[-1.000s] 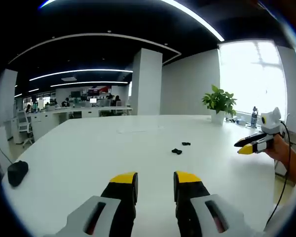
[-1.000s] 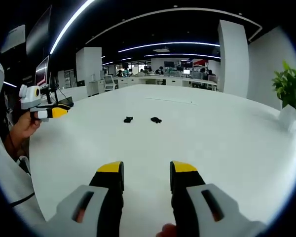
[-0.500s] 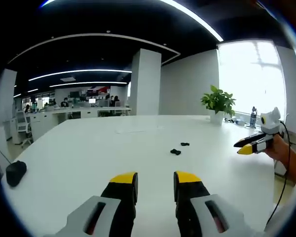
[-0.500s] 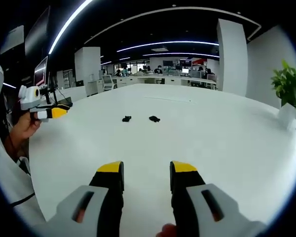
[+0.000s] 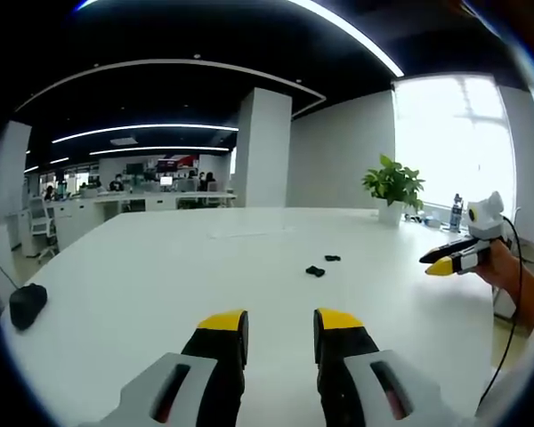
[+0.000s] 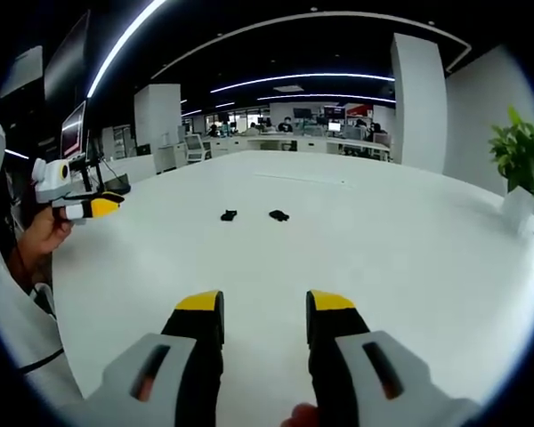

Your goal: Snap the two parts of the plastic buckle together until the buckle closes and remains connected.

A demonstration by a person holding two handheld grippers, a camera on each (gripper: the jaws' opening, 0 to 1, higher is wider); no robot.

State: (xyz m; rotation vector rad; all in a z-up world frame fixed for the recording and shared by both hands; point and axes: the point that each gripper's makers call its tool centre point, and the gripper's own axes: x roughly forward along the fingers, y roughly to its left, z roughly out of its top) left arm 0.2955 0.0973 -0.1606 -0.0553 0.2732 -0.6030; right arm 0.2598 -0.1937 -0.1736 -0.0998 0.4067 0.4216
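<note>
A: Buckle parts: two small black pieces, lying apart on the white table. In the left gripper view, one buckle part (image 5: 315, 271) sits nearer, the other buckle part (image 5: 332, 259) just beyond it and a little right. A gap of bare tabletop shows between them; not touching.

B: Same from the right gripper view: left piece (image 6: 229, 215), right piece (image 6: 279, 215), side by side, near each other, unjoined. Too small to tell which is the pronged half.

A: Room around them?

B: Plenty. White table (image 6: 409, 258) is bare on every side of the pieces. Far edge is well beyond them; near edge lies below the jaws.

A: Left gripper (image 5: 279, 324): yellow-tipped jaws apart, nothing between them, held above the near table, well short of the buckle.

B: Right gripper (image 6: 264, 304): jaws likewise spread, empty, also well back from the pieces. In the left gripper view it appears at far right (image 5: 445, 262), held in a hand (image 5: 503, 269) off the table's right edge.

A: And in the right gripper view my gripper shows at the left (image 6: 93, 207), off the table's left edge.

B: Outward: potted plant (image 5: 394, 185) near the far right corner, by the bright window (image 5: 454, 142). Dark mouse-like object (image 5: 27, 304) at the left table edge. White column (image 5: 262, 147) and office desks beyond.
</note>
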